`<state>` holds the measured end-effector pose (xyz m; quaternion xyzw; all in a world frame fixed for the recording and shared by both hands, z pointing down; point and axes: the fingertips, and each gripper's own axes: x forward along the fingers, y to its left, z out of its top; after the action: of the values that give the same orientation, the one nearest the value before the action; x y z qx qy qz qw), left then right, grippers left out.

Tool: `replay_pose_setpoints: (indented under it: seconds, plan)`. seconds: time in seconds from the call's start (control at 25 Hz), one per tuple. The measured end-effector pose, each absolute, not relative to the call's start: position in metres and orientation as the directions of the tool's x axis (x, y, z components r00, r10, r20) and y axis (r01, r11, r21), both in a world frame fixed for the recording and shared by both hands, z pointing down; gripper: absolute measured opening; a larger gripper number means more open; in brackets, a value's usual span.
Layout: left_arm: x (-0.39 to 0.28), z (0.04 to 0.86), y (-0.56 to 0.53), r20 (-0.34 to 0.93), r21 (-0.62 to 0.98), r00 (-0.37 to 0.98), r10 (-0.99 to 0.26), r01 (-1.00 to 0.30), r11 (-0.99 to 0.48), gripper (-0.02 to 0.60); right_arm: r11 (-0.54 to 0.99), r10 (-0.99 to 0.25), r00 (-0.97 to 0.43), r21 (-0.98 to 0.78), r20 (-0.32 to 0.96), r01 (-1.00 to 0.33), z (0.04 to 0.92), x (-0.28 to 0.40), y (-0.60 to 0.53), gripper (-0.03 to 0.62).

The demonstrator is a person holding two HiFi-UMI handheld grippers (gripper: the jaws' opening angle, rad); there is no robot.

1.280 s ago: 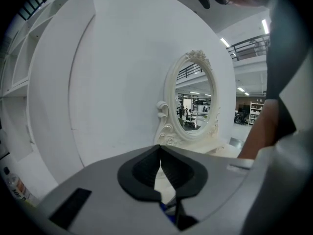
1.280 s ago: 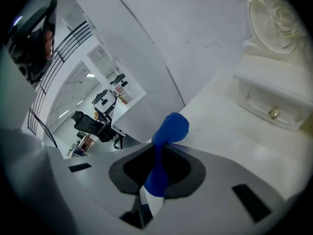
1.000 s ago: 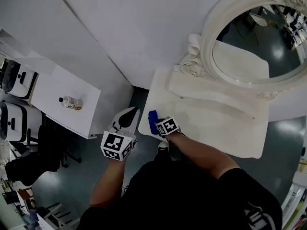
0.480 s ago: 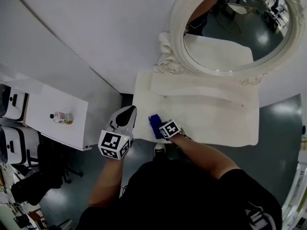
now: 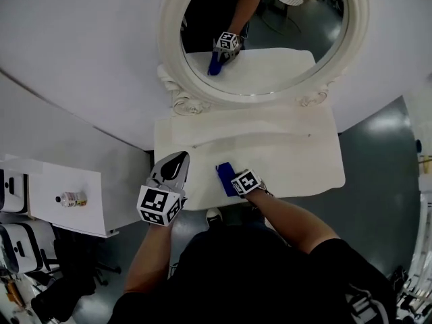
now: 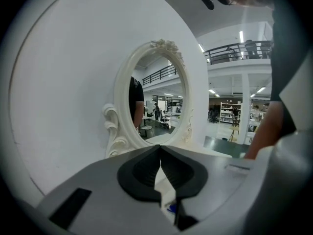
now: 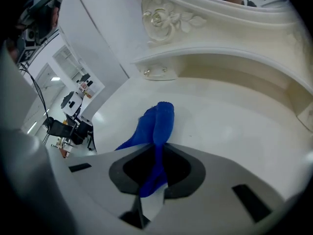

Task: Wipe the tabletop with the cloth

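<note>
A blue cloth (image 5: 225,177) (image 7: 155,125) lies bunched on the white tabletop (image 5: 290,160) near its front left edge. My right gripper (image 5: 231,181) (image 7: 157,153) is shut on the cloth, its jaws pinching the near end while the rest trails forward on the table. My left gripper (image 5: 173,169) (image 6: 160,155) hangs over the table's left front corner, jaws shut with nothing held between them. The mirror (image 5: 263,32) reflects the right gripper and the cloth.
An ornate white oval mirror frame (image 5: 177,93) stands at the back of the table on a raised ledge (image 7: 220,67). A white side table (image 5: 47,194) with a small bottle (image 5: 71,198) stands to the left. Grey floor surrounds the table.
The head view has tilted so the table and mirror slid left and down. The right gripper with the cloth sits slightly further onto the table; the left gripper keeps its place beside it.
</note>
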<state>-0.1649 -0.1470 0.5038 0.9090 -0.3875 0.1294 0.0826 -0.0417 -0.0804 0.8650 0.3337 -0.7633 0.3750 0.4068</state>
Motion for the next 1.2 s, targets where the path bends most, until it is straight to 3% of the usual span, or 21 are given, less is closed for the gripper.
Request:
replay_pose_setpoints:
  seconds: [0.52,1.2]
  plan:
    - [-0.016,0.506,-0.162,0.296,0.059,0.771,-0.563,-0.603,-0.795,0.012,0.333,-0.296,-0.335,-0.232,0.895,-0.914,0.865,0.155,-0.071,0.041]
    - [0.108,0.520,-0.155,0.300,0.081,0.831,-0.468,-0.511,-0.856,0.012,0.042,-0.370,-0.177,-0.174,0.912,-0.984,0.864,0.374,-0.024,0.044]
